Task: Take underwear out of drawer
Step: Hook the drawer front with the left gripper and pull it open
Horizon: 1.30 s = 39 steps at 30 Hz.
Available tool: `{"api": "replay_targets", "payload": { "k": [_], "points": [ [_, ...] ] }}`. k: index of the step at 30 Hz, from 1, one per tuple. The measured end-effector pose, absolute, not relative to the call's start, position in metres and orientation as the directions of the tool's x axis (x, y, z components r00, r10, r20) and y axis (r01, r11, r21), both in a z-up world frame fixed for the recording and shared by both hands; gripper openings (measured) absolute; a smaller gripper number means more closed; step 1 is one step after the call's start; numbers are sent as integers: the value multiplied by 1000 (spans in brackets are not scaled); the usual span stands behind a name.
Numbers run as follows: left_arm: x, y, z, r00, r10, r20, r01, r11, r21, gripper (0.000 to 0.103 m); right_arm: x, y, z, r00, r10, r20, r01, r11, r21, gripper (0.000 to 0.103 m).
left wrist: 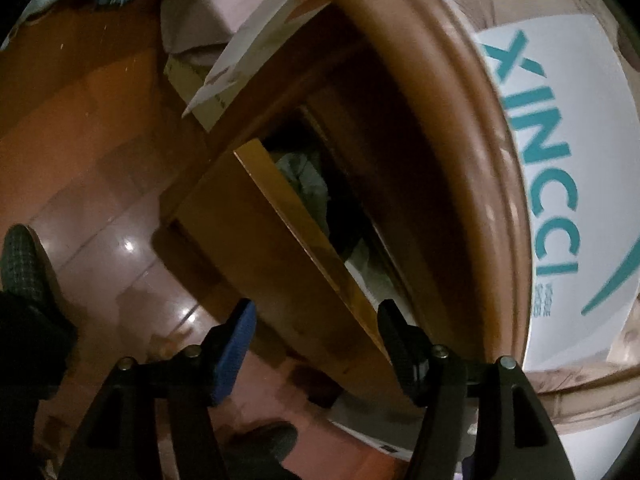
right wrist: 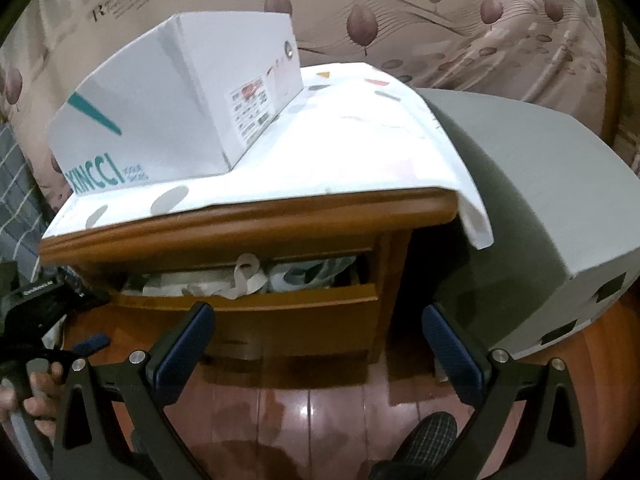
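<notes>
A wooden nightstand [right wrist: 248, 216] has its top drawer [right wrist: 256, 308] pulled partly out. Pale crumpled underwear and other cloth [right wrist: 248, 276] fill the drawer. My right gripper [right wrist: 318, 314] is open in front of the drawer face, with nothing between its blue pads. In the left wrist view the picture is rolled: the drawer front [left wrist: 280, 248] runs diagonally and light cloth [left wrist: 308, 176] shows in the dark gap behind it. My left gripper [left wrist: 316, 312] is open close to the drawer's top edge, and its pads press on nothing. A hand [right wrist: 40, 392] holds that gripper at the right view's left edge.
A white XINCCI shoe box [right wrist: 172, 112] sits on a dotted white cloth [right wrist: 360, 152] over the nightstand top. A grey box [right wrist: 540, 200] stands against the nightstand's right side. The floor [right wrist: 312, 408] is glossy red-brown wood. A checked slipper [right wrist: 432, 432] is below my right gripper.
</notes>
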<state>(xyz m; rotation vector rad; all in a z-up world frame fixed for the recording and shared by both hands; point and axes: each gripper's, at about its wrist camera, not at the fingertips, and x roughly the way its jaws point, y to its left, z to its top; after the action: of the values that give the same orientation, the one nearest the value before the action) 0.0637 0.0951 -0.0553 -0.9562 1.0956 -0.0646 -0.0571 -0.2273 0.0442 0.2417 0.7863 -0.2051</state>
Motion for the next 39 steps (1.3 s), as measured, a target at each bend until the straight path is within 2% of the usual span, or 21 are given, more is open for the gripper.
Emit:
{"api": "replay_targets", "payload": {
  "k": [10, 13, 15, 24, 32, 36, 39],
  "points": [
    [71, 106, -87, 523, -511, -682, -464, 500, -731, 68, -59, -240, 50, 697, -95, -711, 292, 943, 160, 103],
    [66, 110, -91, 528, -517, -674, -490, 463, -739, 80, -59, -240, 50, 698, -94, -710, 291, 943, 162, 103],
    [66, 112, -94, 540, -514, -666, -493, 448, -745, 81, -59, -240, 51, 701, -101, -706, 293, 943, 157, 103],
    [74, 109, -100, 526, -472, -708, -560, 435, -706, 89, -59, -241, 52, 703, -114, -702, 299, 943, 147, 103],
    [85, 103, -104, 495, -416, -763, -592, 481, -647, 90, -57, -242, 50, 698, -109, -708, 301, 942, 152, 103],
    [86, 101, -106, 496, -413, -764, -600, 473, -645, 91, -57, -241, 49, 697, -109, -709, 298, 943, 148, 103],
    [87, 103, -111, 486, -427, -762, -597, 475, -647, 96, -57, -241, 48, 695, -106, -711, 297, 943, 149, 103]
  ]
}}
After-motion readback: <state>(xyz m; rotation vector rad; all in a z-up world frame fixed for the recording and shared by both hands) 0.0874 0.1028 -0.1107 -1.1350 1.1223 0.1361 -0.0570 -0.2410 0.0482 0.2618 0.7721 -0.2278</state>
